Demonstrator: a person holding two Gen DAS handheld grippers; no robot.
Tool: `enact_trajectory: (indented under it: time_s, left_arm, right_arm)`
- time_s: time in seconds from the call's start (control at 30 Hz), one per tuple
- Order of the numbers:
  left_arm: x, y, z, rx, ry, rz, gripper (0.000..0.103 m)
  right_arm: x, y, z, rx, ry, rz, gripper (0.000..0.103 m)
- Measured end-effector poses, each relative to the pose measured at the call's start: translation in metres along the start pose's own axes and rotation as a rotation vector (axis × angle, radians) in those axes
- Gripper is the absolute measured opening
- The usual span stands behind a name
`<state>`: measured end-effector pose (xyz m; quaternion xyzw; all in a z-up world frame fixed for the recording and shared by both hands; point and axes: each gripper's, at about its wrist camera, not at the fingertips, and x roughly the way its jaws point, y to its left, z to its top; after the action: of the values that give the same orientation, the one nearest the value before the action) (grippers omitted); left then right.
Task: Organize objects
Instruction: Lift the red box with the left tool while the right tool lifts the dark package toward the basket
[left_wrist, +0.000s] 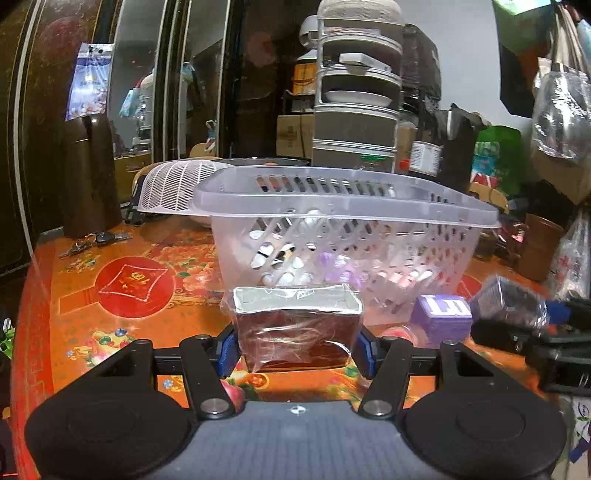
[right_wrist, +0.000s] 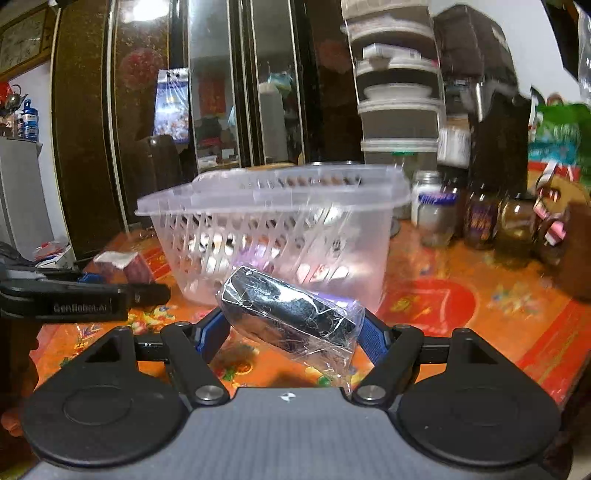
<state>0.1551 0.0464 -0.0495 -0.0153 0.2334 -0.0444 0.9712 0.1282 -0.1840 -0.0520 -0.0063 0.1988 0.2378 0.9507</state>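
A clear plastic basket (left_wrist: 343, 199) stands on the orange table, holding several small items; it also shows in the right wrist view (right_wrist: 273, 199). My left gripper (left_wrist: 297, 347) is shut on a dark red box (left_wrist: 295, 328) with a silver foil top, wrapped in clear film, just in front of the basket. My right gripper (right_wrist: 295, 332) is shut on a black box (right_wrist: 288, 314) in crinkled clear film, tilted, in front of the basket. The black box (left_wrist: 509, 302) and right gripper show at the right of the left wrist view. A purple box (left_wrist: 441, 312) lies by the basket.
A white slotted strainer (left_wrist: 173, 184) and a brown jug (left_wrist: 88, 173) stand at the back left, with keys (left_wrist: 92, 242) beside them. A stacked food-cover tower (left_wrist: 354, 92) stands behind the basket. Glass jars (right_wrist: 436, 210) line the right side. The table edge (left_wrist: 26, 280) curves at left.
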Motion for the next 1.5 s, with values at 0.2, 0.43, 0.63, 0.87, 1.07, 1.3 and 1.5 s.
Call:
enact_trajectory:
  time_s: [0.2, 0.43, 0.63, 0.87, 1.07, 1.3, 1.5]
  left_arm:
    - [-0.02, -0.005, 0.011, 0.019, -0.022, -0.02, 0.063]
    - [-0.019, -0.006, 0.015, -0.006, -0.011, -0.038, 0.063]
    - [-0.017, -0.006, 0.009, -0.019, -0.007, -0.027, 0.063]
    - [-0.002, -0.001, -0.007, -0.058, 0.036, -0.031, 0.063]
    - [0.001, 0.003, -0.012, -0.091, 0.033, -0.039, 0.063]
    - [0.0, 0.004, -0.012, -0.101, 0.022, -0.039, 0.063]
    - [0.003, 0.005, -0.014, -0.099, 0.037, -0.053, 0.063]
  right_arm:
    - [-0.015, -0.001, 0.013, -0.035, -0.007, 0.005, 0.076]
    - [-0.006, -0.008, 0.021, -0.01, 0.038, 0.034, 0.076]
    - [-0.002, -0.007, 0.027, 0.011, 0.045, 0.05, 0.076]
    - [-0.001, -0.007, 0.037, 0.04, 0.067, 0.072, 0.077]
    - [0.007, -0.005, 0.033, 0.048, 0.11, 0.072, 0.077]
    - [0.015, 0.001, 0.028, 0.068, 0.143, 0.092, 0.077]
    - [0.022, 0.007, 0.028, 0.027, 0.166, 0.072, 0.077]
